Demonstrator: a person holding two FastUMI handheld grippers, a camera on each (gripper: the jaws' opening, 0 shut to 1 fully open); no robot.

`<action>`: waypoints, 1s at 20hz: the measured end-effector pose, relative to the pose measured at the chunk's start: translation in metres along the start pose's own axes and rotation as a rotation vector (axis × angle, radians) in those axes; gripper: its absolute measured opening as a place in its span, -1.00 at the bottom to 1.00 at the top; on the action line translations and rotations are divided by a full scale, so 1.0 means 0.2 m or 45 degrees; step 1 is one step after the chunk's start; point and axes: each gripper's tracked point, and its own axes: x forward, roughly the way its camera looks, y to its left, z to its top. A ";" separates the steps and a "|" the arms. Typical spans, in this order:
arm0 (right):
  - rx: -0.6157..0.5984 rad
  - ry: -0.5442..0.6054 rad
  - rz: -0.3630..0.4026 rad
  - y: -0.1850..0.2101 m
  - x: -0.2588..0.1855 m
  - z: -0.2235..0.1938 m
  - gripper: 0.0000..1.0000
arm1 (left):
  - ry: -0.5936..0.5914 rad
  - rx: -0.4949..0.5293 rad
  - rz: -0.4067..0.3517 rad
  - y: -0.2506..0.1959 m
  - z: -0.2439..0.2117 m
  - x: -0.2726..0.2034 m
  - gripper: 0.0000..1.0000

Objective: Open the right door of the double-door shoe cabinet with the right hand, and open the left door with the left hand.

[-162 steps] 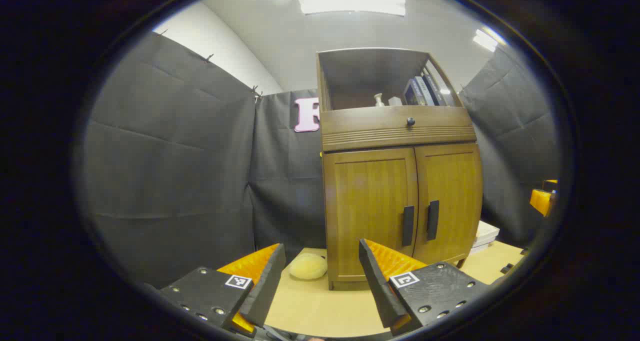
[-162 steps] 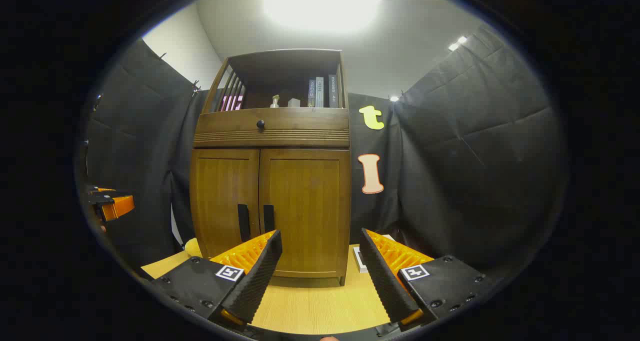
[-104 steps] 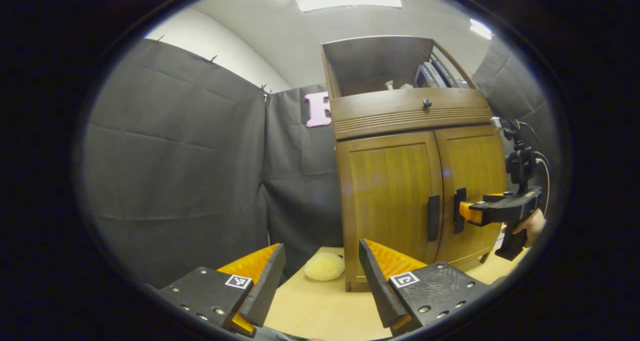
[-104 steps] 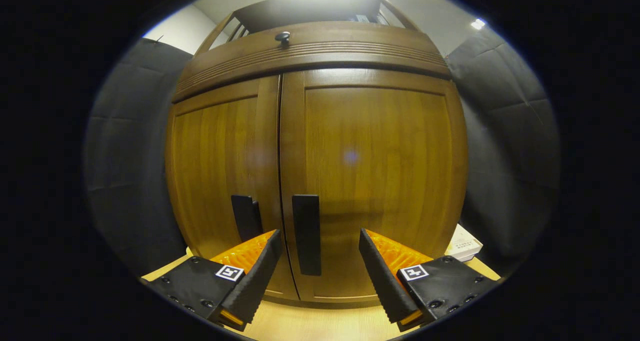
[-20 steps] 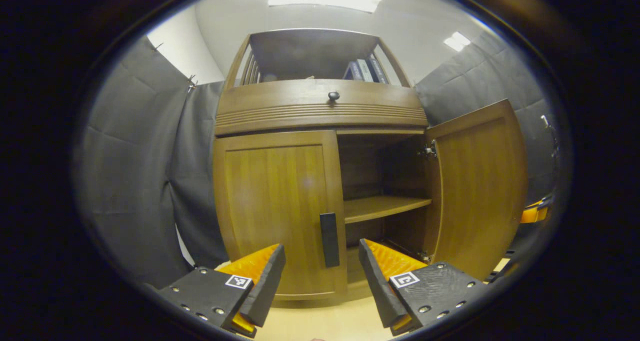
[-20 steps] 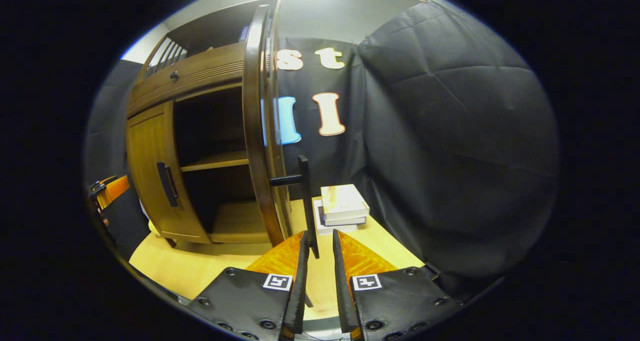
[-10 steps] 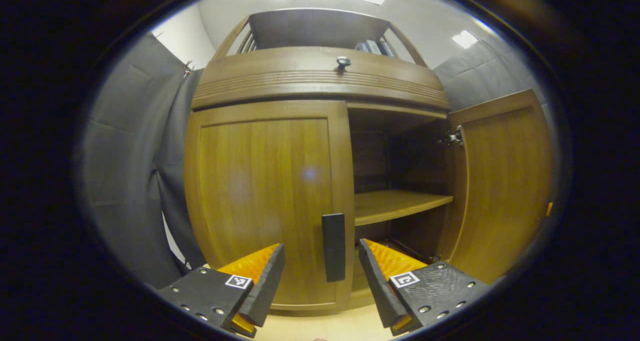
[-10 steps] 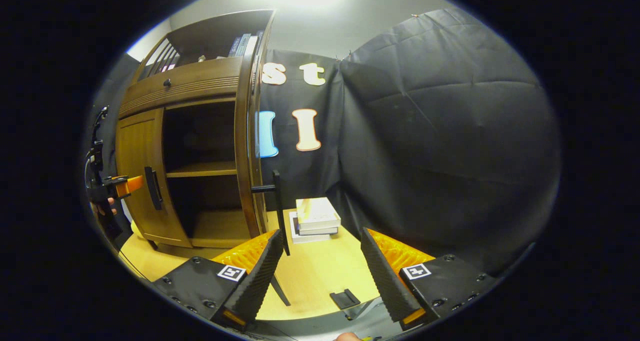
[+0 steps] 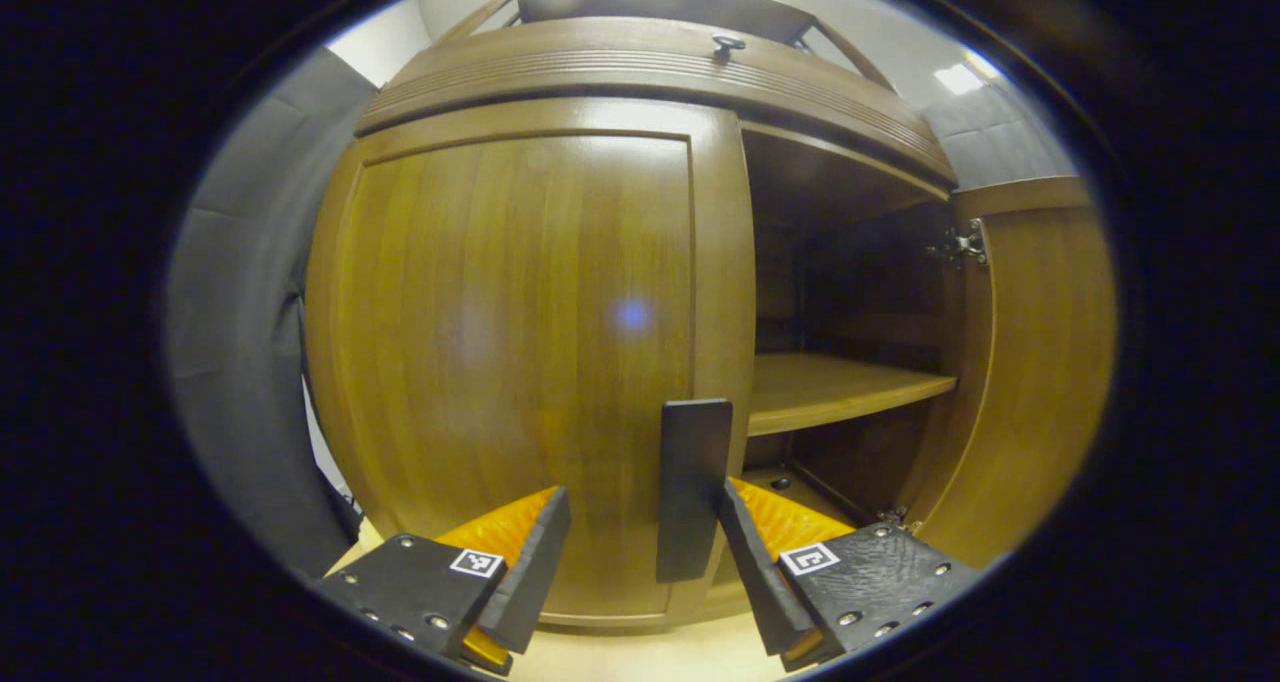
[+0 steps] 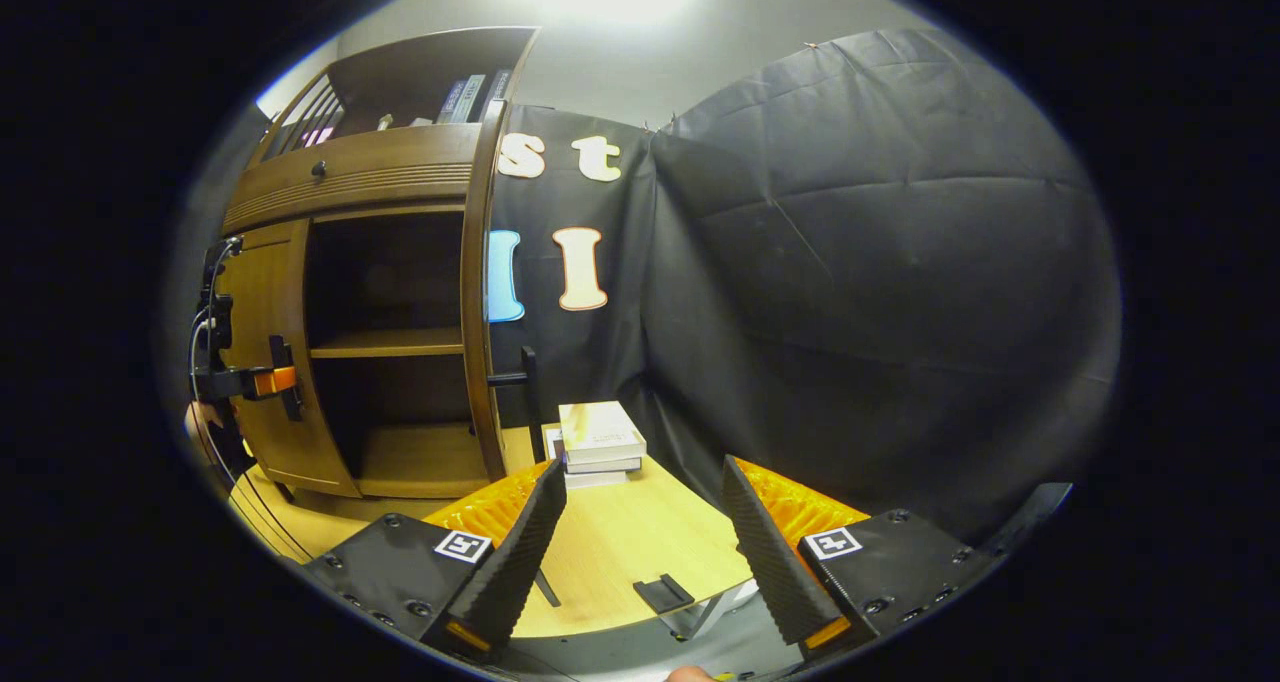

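The wooden shoe cabinet (image 9: 640, 72) stands close in the left gripper view. Its left door (image 9: 510, 342) is closed, and its black handle (image 9: 688, 487) sits between the open fingers of my left gripper (image 9: 645, 552), nearer the right finger. The right door (image 9: 1040, 362) is swung wide open, baring an inner shelf (image 9: 830, 387). In the right gripper view my right gripper (image 10: 645, 537) is open and holds nothing, away from the open right door (image 10: 478, 302) and its handle (image 10: 528, 402). The left gripper (image 10: 262, 380) shows there at the left door's handle.
A stack of books (image 10: 598, 440) lies on the light wooden table (image 10: 630, 542) right of the cabinet. A small black piece (image 10: 662, 592) lies near the table's front edge. Black cloth walls surround the booth. A drawer knob (image 9: 727, 44) sits above the doors.
My left gripper has moved in until the left door's handle lies between its fingers. My right gripper, which let go of the right door's handle, has drawn back a little further.
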 end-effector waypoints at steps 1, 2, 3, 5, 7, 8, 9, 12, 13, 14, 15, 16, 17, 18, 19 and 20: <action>-0.001 0.003 0.002 0.01 -0.01 -0.01 0.96 | 0.014 0.000 -0.007 -0.01 -0.01 0.01 0.72; -0.007 0.006 0.006 0.01 -0.01 -0.02 0.96 | 0.009 -0.017 -0.037 -0.04 0.00 -0.02 0.72; -0.016 0.011 0.009 0.01 -0.02 -0.03 0.96 | 0.004 -0.020 -0.038 -0.06 0.01 -0.01 0.51; -0.030 0.017 0.020 0.02 -0.03 -0.04 0.96 | 0.001 0.009 -0.032 -0.04 0.01 0.02 0.08; -0.036 0.017 0.041 0.04 -0.04 -0.04 0.96 | 0.000 0.024 -0.004 -0.02 0.01 0.00 -0.41; -0.040 0.018 0.051 0.05 -0.04 -0.04 0.96 | 0.001 0.020 -0.004 -0.02 0.00 0.02 -0.46; -0.048 0.018 0.063 0.05 -0.05 -0.05 0.96 | 0.011 0.018 -0.011 -0.03 0.00 0.01 -0.50; -0.060 0.014 0.101 0.07 -0.06 -0.06 0.96 | 0.017 -0.007 -0.020 -0.05 0.00 -0.03 -0.60; -0.055 0.016 0.119 0.08 -0.06 -0.07 0.96 | 0.014 0.004 -0.025 -0.05 0.00 -0.04 -0.65; -0.047 0.023 0.140 0.10 -0.05 -0.08 0.86 | 0.013 0.010 -0.024 -0.04 -0.01 -0.05 -0.71; -0.040 0.026 0.160 0.11 -0.05 -0.09 0.96 | 0.012 0.013 -0.022 -0.03 0.00 -0.07 -0.60; -0.036 0.027 0.180 0.13 -0.05 -0.10 0.96 | 0.014 0.016 -0.019 -0.03 -0.01 -0.08 -0.63; -0.033 0.023 0.197 0.13 -0.05 -0.10 0.96 | 0.015 0.017 -0.014 -0.02 0.00 -0.09 -0.67; -0.029 0.018 0.215 0.15 -0.05 -0.09 0.95 | 0.016 0.019 -0.008 -0.02 -0.01 -0.11 -0.71; -0.027 0.017 0.233 0.16 -0.04 -0.10 0.95 | 0.015 0.023 -0.002 -0.01 -0.01 -0.13 -0.71; -0.025 0.016 0.252 0.17 -0.04 -0.10 0.95 | 0.013 0.022 0.003 0.00 -0.01 -0.14 -0.71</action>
